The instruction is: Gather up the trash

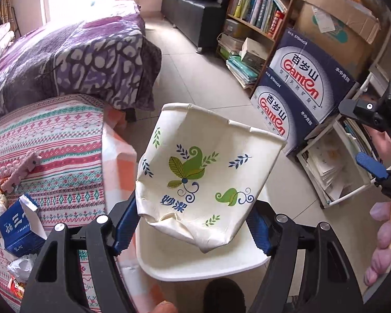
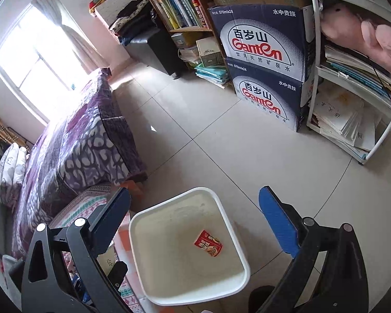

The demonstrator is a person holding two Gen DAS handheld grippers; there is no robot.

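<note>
Pale square tiles cover the floor [image 2: 208, 135]. A bright window [image 2: 31, 60] with a light curtain [image 2: 75, 44] floods the far wall. A bed under a purple patterned blanket [image 2: 83, 140] runs along it. Opposite, a wooden bookshelf [image 2: 179, 10] packed with books stands beside two stacked dark-blue water cartons [image 2: 263, 60], a white wire shelf [image 2: 352, 96] of papers, and a black bench [image 2: 153, 49] piled with folded cloth.

- The cup [image 1: 208, 177] sat between the left gripper [image 1: 193, 224] fingers, above the bin [image 1: 195, 263].
- The bin [image 2: 187, 247] stood on the floor [image 2: 221, 135], just beside the table [image 1: 47, 161], with a packet [image 2: 208, 243] lying in it.
- A box [image 1: 18, 229] lay on the table.
- Beyond the table was the bed [image 1: 73, 60].
- Two cartons [image 2: 266, 62] stood stacked between bookcase [image 2: 179, 7] and rack [image 2: 352, 91].
</note>
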